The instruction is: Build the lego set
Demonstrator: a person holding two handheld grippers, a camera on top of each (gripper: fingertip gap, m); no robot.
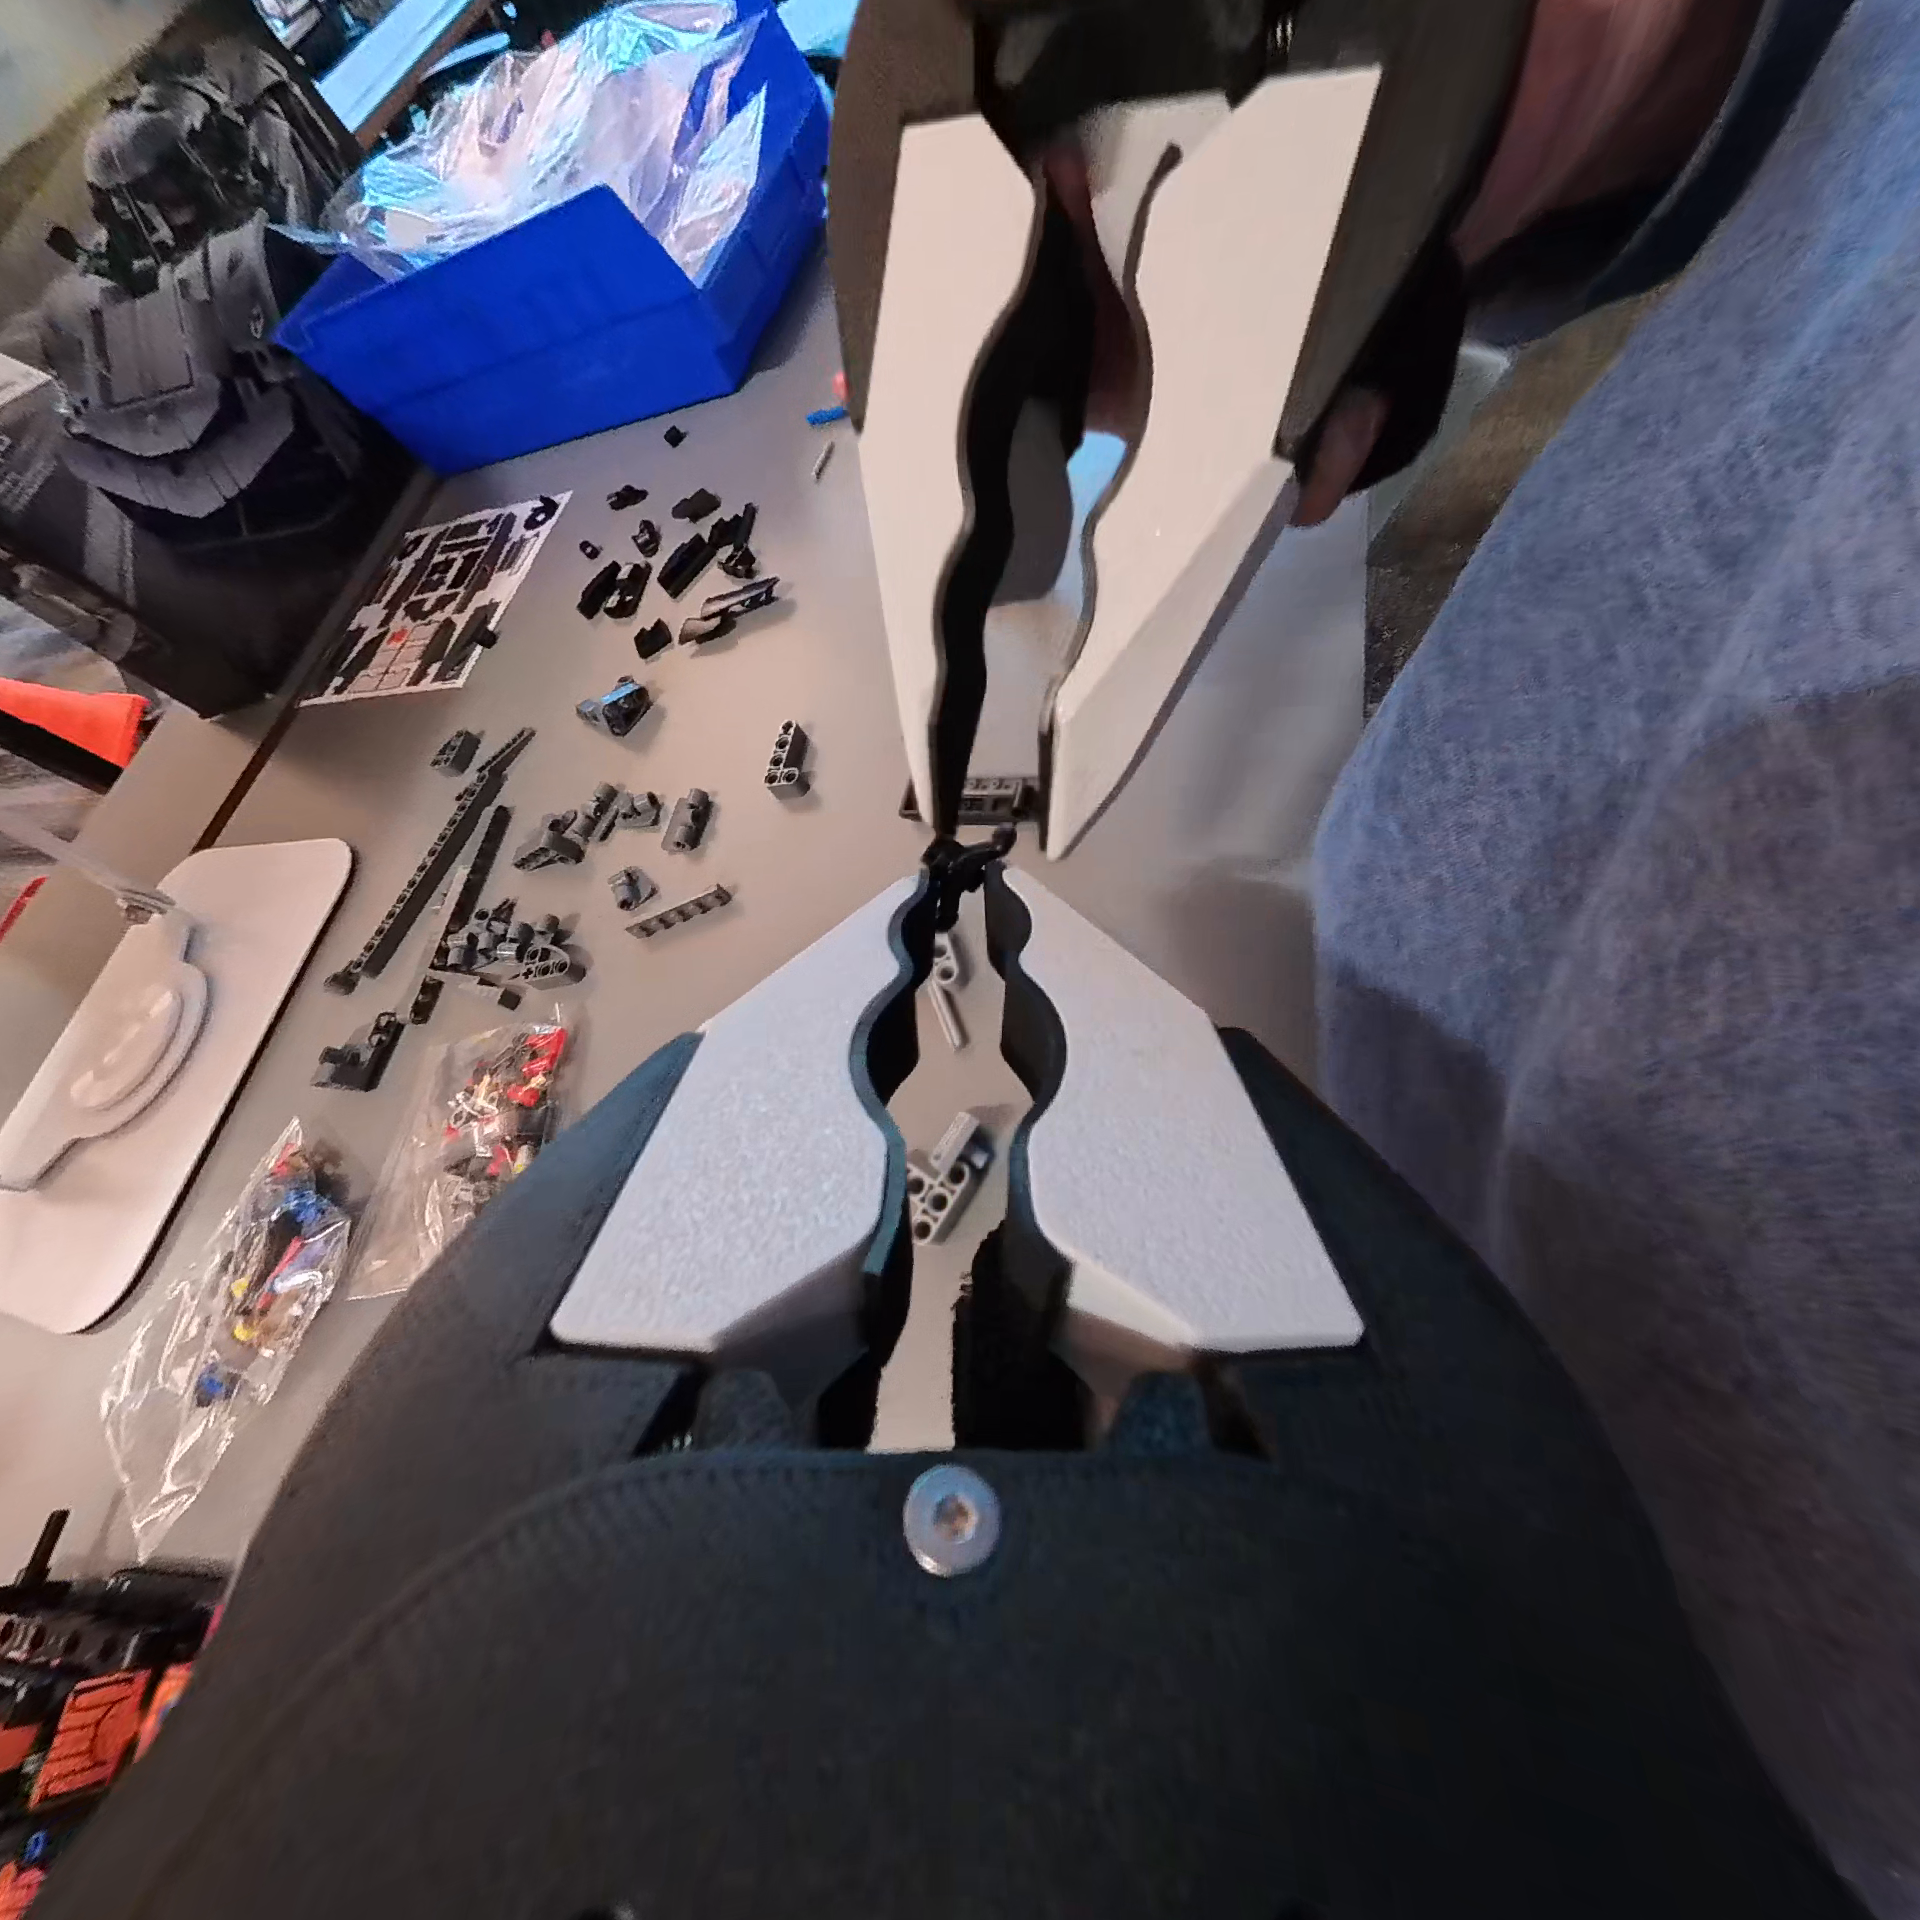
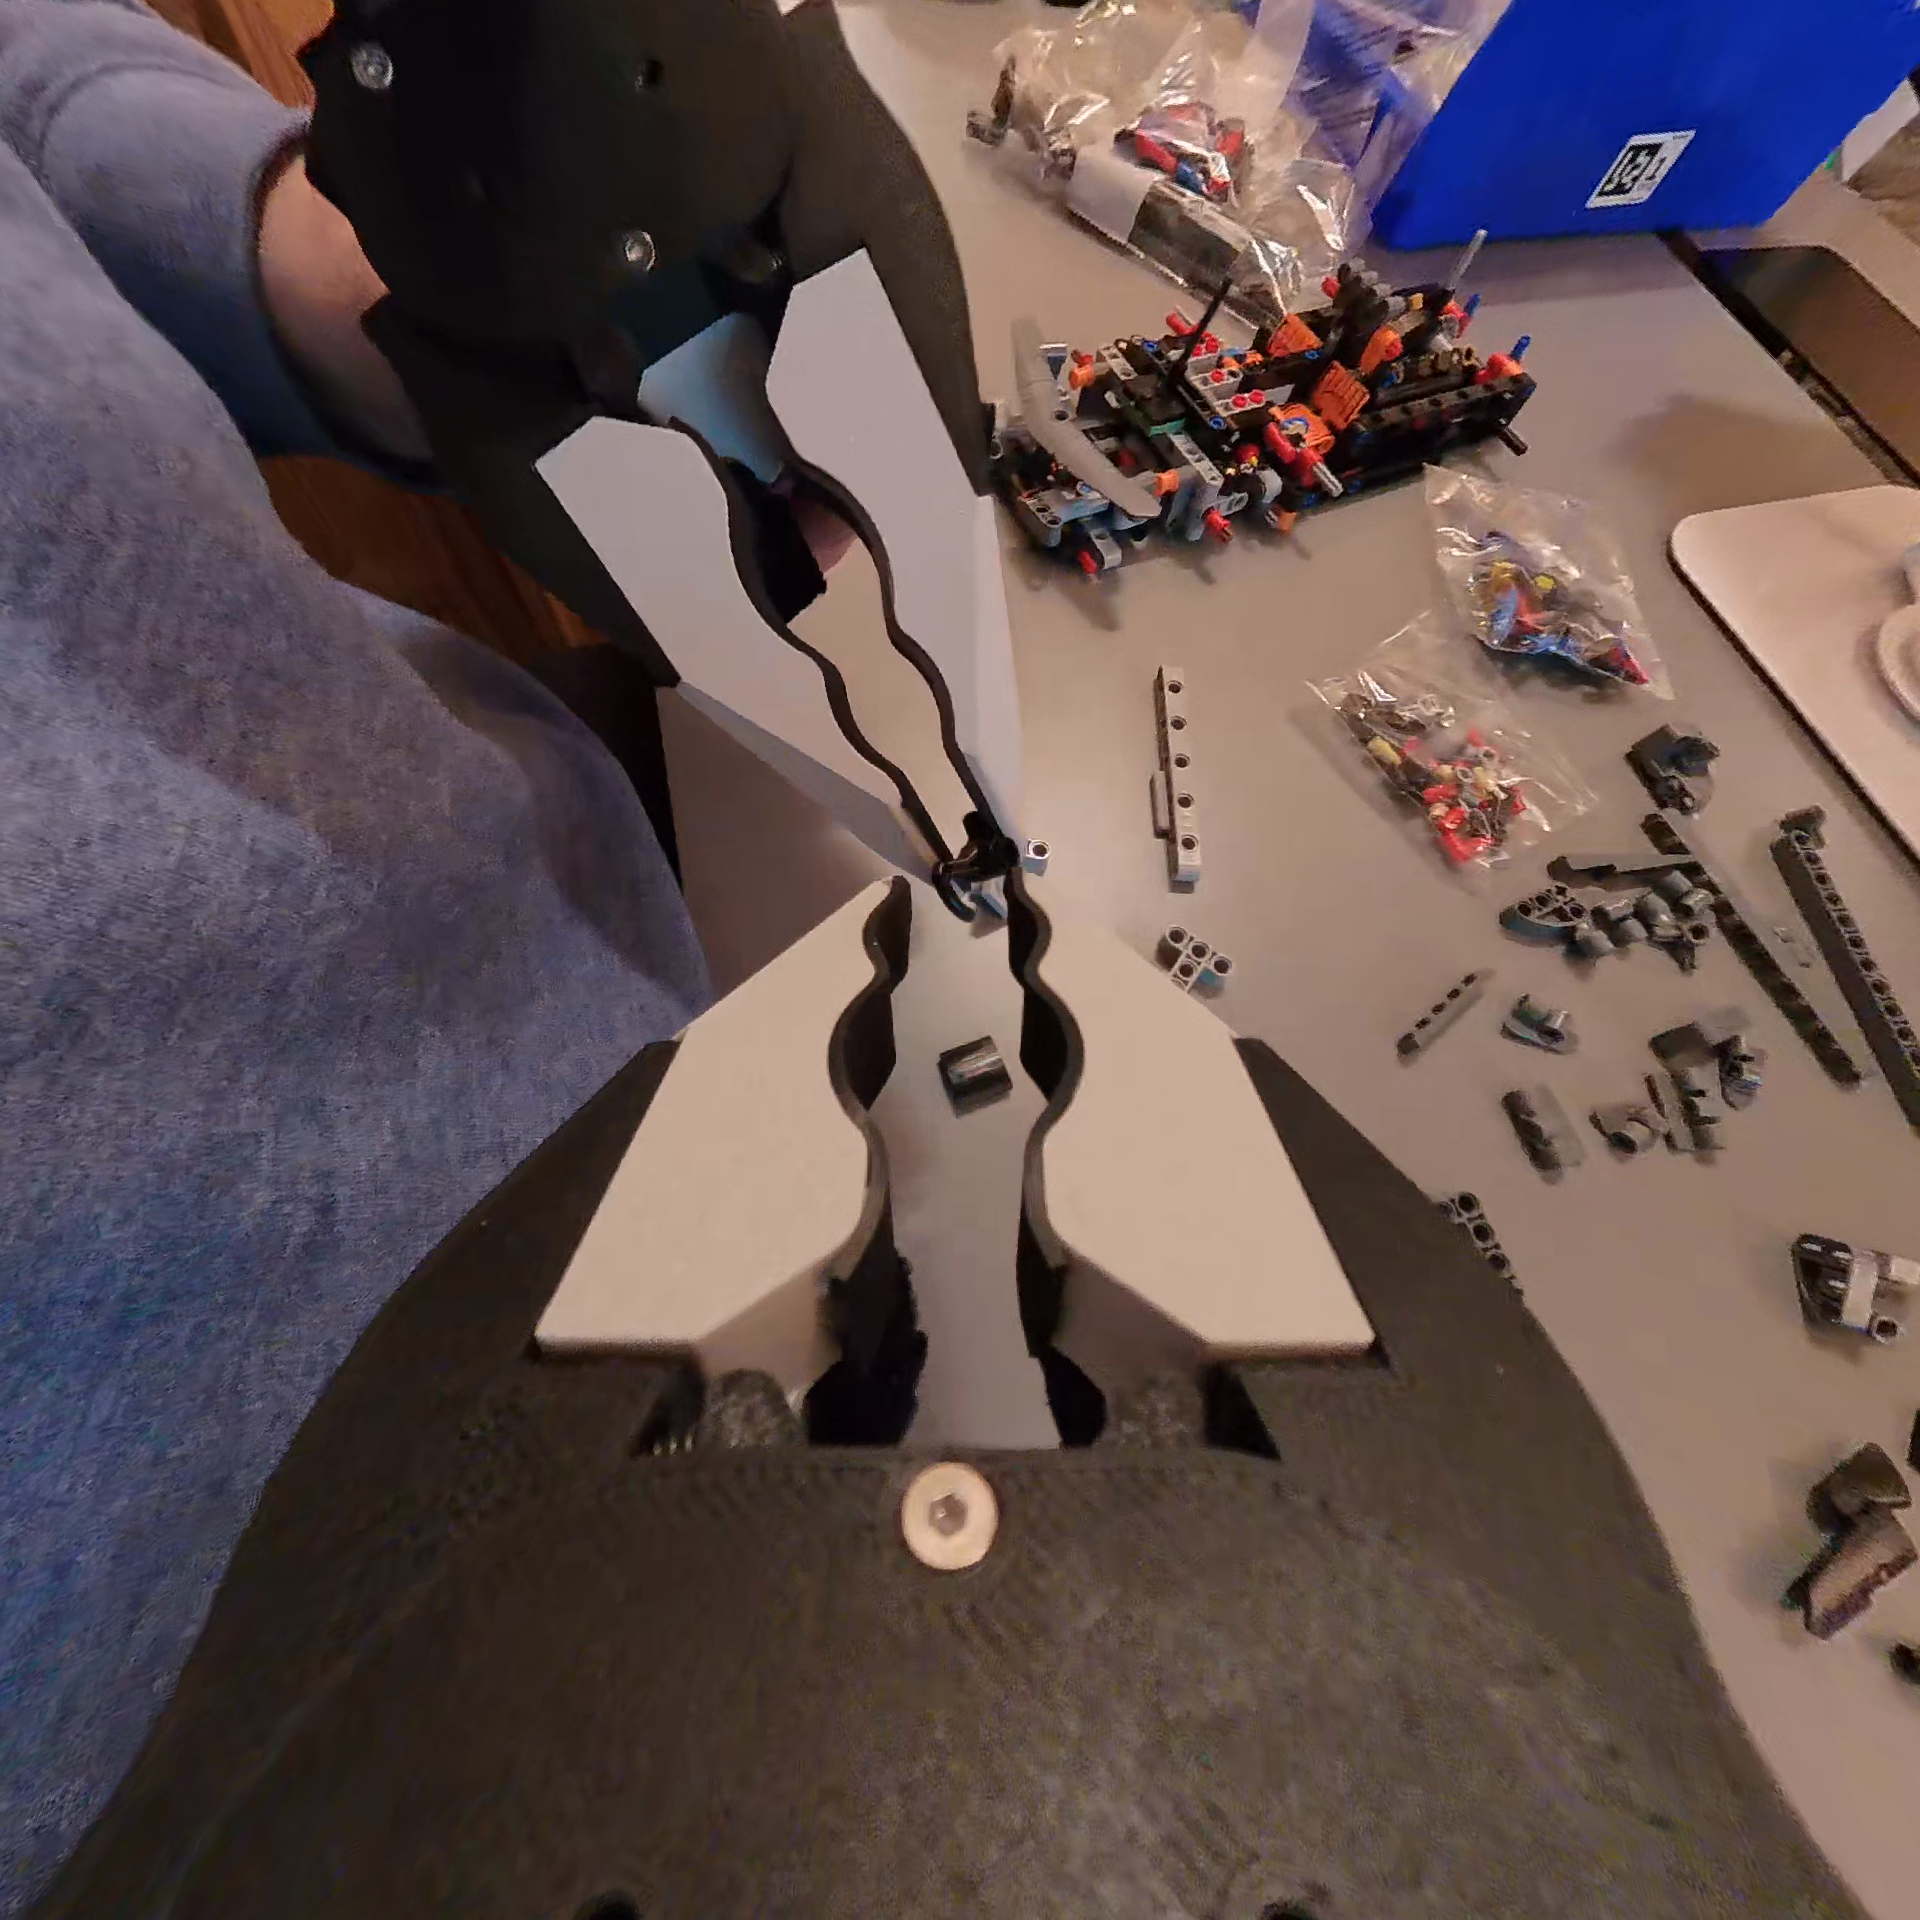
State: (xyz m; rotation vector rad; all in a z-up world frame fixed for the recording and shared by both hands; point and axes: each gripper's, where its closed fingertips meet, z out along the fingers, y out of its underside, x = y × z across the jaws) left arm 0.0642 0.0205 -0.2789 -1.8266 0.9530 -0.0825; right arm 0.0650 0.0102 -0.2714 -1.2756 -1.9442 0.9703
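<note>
A small black piece hangs between both claw tips above the table. The left gripper and right gripper are both nearly closed on it. The step looks like joining small parts; next needs a careful aligned push. Loose pieces lie at ten o'clock.

Looks like a hobby or work desk indoors: a plain grey table spread with loose dark building pieces and small clear bags of parts. A blue plastic bin stuffed with empty clear bags sits toward the table's far edge, the set's dark printed box just beside it. A half-built model stands nearby, a wooden floor showing past the table's near edge.
</note>
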